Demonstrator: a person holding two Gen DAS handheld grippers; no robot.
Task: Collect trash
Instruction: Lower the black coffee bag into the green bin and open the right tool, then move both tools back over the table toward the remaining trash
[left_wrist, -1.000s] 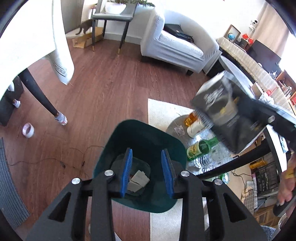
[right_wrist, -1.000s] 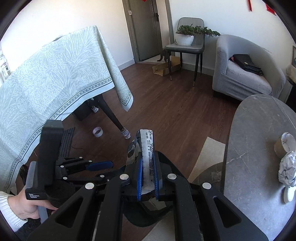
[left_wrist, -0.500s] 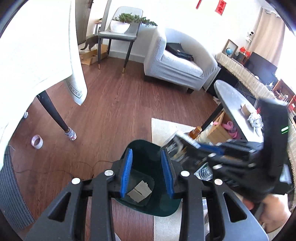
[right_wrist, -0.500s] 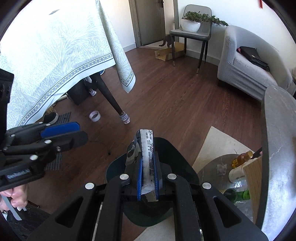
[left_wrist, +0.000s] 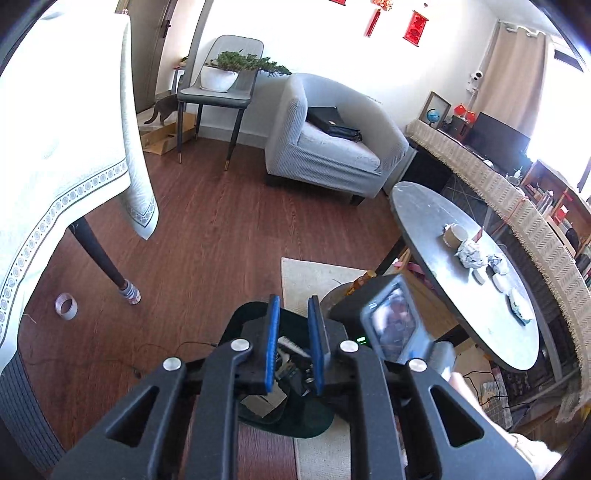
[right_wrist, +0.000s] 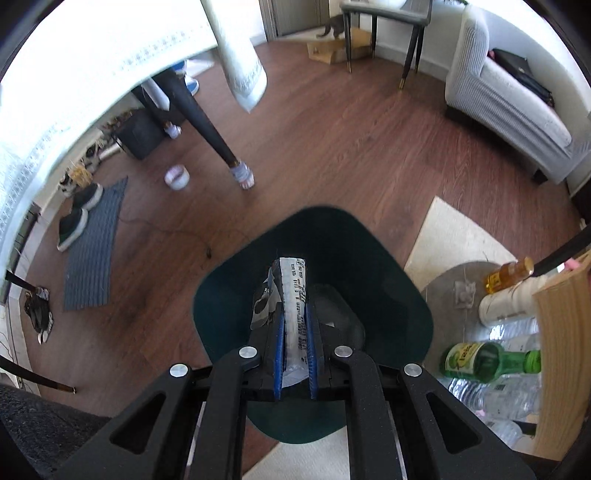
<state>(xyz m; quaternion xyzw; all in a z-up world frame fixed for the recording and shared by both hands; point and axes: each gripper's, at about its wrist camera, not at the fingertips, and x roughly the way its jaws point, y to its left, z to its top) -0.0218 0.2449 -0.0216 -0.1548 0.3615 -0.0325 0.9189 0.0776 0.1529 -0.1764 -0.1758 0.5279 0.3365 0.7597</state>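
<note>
Directly above the dark green bin (right_wrist: 314, 306) a crumpled wrapper (right_wrist: 293, 295) is clenched in the jaws of the right gripper (right_wrist: 294, 325) — held upright over the opening. Meanwhile the left gripper (left_wrist: 293, 325) is held empty, jaws parted, above the same bin (left_wrist: 295, 413).

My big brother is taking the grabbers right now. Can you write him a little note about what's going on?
Right gripper: jaws shut on a flattened black-and-white printed wrapper, held right above the open dark green plastic trash bin.
Left gripper: jaws open, holding nothing, also over the bin.
Done: some scraps of paper already lie in the bin.
Left: release the wrapper into the bin. Then the grey oval coffee table has crumpled paper balls and small round bits to collect. Bottles lie on the floor beside the bin; I can't tell if they are trash.
</note>
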